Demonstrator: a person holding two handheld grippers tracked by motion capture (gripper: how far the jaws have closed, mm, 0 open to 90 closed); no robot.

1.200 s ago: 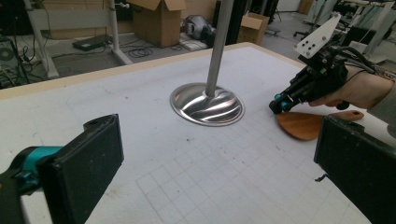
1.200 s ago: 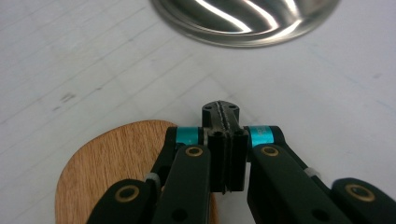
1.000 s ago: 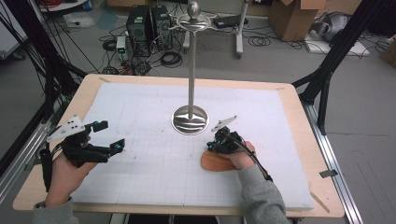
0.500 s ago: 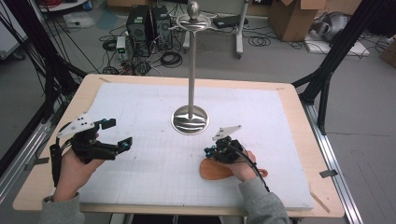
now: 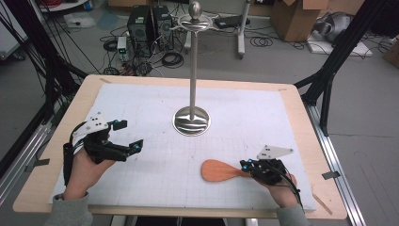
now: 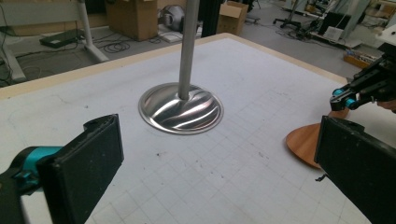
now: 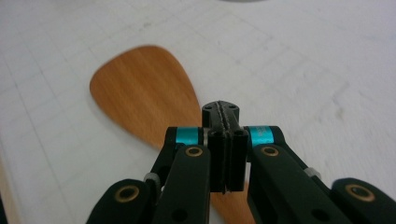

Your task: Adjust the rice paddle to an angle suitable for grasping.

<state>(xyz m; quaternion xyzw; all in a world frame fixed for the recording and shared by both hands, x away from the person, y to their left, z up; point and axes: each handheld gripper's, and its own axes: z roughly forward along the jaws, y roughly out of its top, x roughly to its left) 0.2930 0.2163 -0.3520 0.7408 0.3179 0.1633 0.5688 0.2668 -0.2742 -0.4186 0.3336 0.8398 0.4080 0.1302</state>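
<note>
1. Right now the right gripper (image 5: 245,165) sits at the near right of the table (image 5: 291,94), its jaws pressed fully together over the handle of a wooden spatula (image 5: 219,170).
2. Seen from the right gripper view, the two black pads meet edge to edge above the neck of the wooden spatula (image 7: 144,91); whether they pinch the wood or merely lie closed on top of it cannot be told.
3. That spatula lies flat on the white gridded mat (image 5: 150,108), its rounded blade pointing left and its handle running right under the right gripper.
4. Further left, the left gripper (image 5: 131,136) is held at the near left of the mat with its jaws spread wide and nothing between them.
5. From the left gripper view, its two pads (image 6: 88,168) frame the mat, with the blade edge of the spatula (image 6: 303,142) just beside the right-hand pad.
6. Between and beyond both grippers, a metal stand (image 5: 192,120) rises upright from a round shiny base toward the far middle of the mat, well apart from the spatula.
</note>
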